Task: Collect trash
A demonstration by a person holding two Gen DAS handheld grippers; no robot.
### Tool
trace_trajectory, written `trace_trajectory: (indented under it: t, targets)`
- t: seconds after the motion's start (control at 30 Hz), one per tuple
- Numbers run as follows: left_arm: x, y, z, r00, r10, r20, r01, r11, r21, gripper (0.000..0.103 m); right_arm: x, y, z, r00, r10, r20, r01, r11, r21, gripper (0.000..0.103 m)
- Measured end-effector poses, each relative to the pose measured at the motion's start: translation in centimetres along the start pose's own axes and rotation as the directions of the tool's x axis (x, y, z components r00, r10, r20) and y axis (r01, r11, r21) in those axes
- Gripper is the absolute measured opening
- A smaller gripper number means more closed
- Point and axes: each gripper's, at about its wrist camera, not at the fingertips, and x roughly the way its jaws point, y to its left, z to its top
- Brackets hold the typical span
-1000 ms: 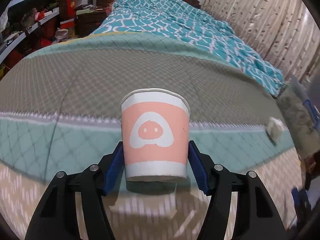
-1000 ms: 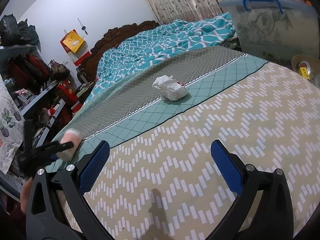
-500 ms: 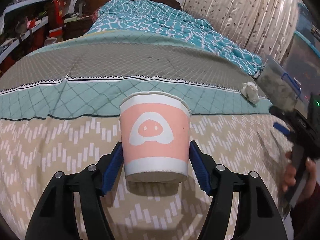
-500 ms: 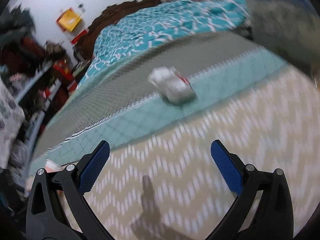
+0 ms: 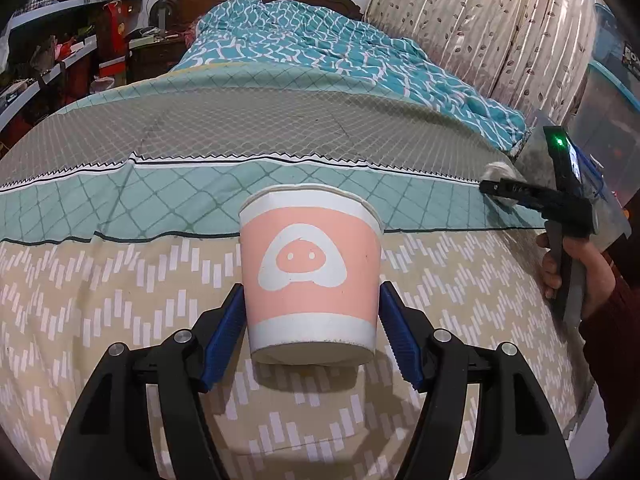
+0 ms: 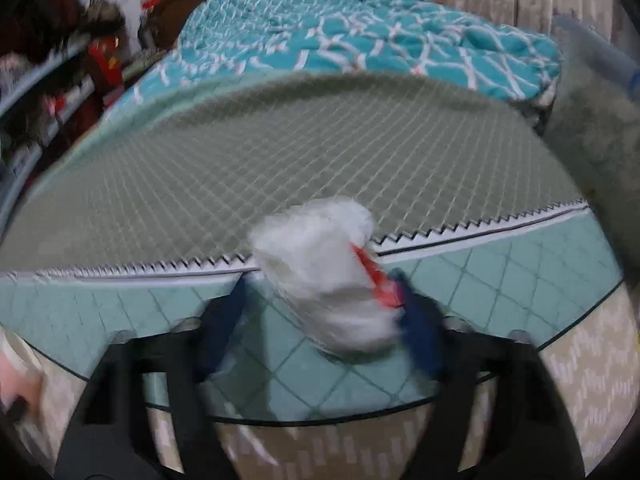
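My left gripper (image 5: pixel 312 344) is shut on a pink paper cup (image 5: pixel 310 276) with a white pig logo and holds it upright above the bed. A crumpled white wrapper (image 6: pixel 324 276) with a red patch lies on the bedspread's teal band. My right gripper (image 6: pixel 324 320) has its blue pads on either side of the wrapper; the view is blurred, so contact is unclear. In the left wrist view the right gripper (image 5: pixel 496 188) reaches the wrapper (image 5: pixel 500 172) at the bed's right edge.
The bed (image 5: pixel 120 280) has beige, teal and grey bands, with a turquoise quilt (image 5: pixel 320 48) heaped at the headboard. Cluttered shelves (image 5: pixel 48 52) run along the left. A clear storage bin (image 5: pixel 600 128) and curtains (image 5: pixel 500 20) stand on the right.
My right gripper moved forward to the wrapper and its jaws narrowed around it. My left gripper carried the cup back toward the bed's foot.
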Motion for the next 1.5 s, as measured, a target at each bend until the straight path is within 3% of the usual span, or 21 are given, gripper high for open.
trace_trajectory:
  t: [0.13, 0.37, 0.53, 0.67, 0.8, 0.93, 1.07, 1.1, 1.2, 1.33, 1.5]
  targets:
    - [0.0, 0.0, 0.0, 1.000, -0.003, 0.000, 0.003, 1.000, -0.002, 0.063, -1.4, 1.2, -1.8, 1.000, 0.024, 0.010, -0.023, 0.999, -0.042, 0.042]
    - [0.0, -0.2, 0.2, 1.000, -0.004, 0.001, 0.004, 1.000, 0.006, 0.063, -6.2, 3.9, -8.2, 0.987, 0.163, 0.003, -0.162, 0.982, -0.096, 0.042]
    - [-0.1, -0.5, -0.1, 1.000, -0.016, -0.004, 0.016, 0.999, 0.028, 0.063, -9.5, 4.9, -12.6, 0.980, 0.200, 0.000, -0.198, 0.972, -0.129, 0.042]
    - [-0.1, -1.2, -0.6, 0.996, -0.083, -0.027, 0.085, 0.994, 0.073, 0.064, -11.5, 4.5, -15.5, 0.987, 0.162, 0.020, -0.158, 0.978, -0.139, 0.042]
    - [-0.1, -2.6, -1.2, 0.987, -0.147, -0.060, 0.155, 0.978, 0.141, 0.064, -12.4, 3.3, -16.6, 0.982, 0.186, 0.020, -0.183, 0.979, -0.084, 0.043]
    - [-0.3, -4.6, -2.1, 0.983, -0.165, -0.078, 0.179, 0.956, 0.234, 0.065, -12.9, 3.3, -17.4, 0.982, 0.184, 0.033, -0.181, 0.981, -0.071, 0.049]
    - [0.1, -5.6, -2.5, 0.991, -0.112, -0.079, 0.129, 0.952, 0.278, 0.067, -13.2, 3.8, -17.7, 0.984, 0.174, 0.039, -0.171, 0.982, -0.081, 0.070]
    - [0.3, -5.6, -2.5, 0.991, -0.102, -0.085, 0.122, 0.954, 0.275, 0.068, -13.3, 3.8, -17.6, 0.984, 0.174, 0.047, -0.170, 0.982, -0.081, 0.076]
    - [0.0, -5.0, -2.2, 0.992, -0.108, -0.072, 0.123, 0.961, 0.250, 0.076, -13.7, 3.5, -17.7, 0.980, 0.188, 0.062, -0.183, 0.980, -0.072, 0.083]
    - [-1.6, -2.8, -1.8, 0.981, -0.196, -0.011, 0.195, 0.967, 0.164, 0.091, -14.0, 2.8, -18.1, 0.977, 0.204, 0.065, -0.201, 0.978, -0.050, 0.087]
    - [-1.7, -0.3, -1.4, 0.969, -0.247, -0.014, 0.247, 0.969, 0.016, 0.091, -13.9, 2.1, -18.1, 0.971, 0.228, 0.069, -0.227, 0.974, -0.015, 0.088]
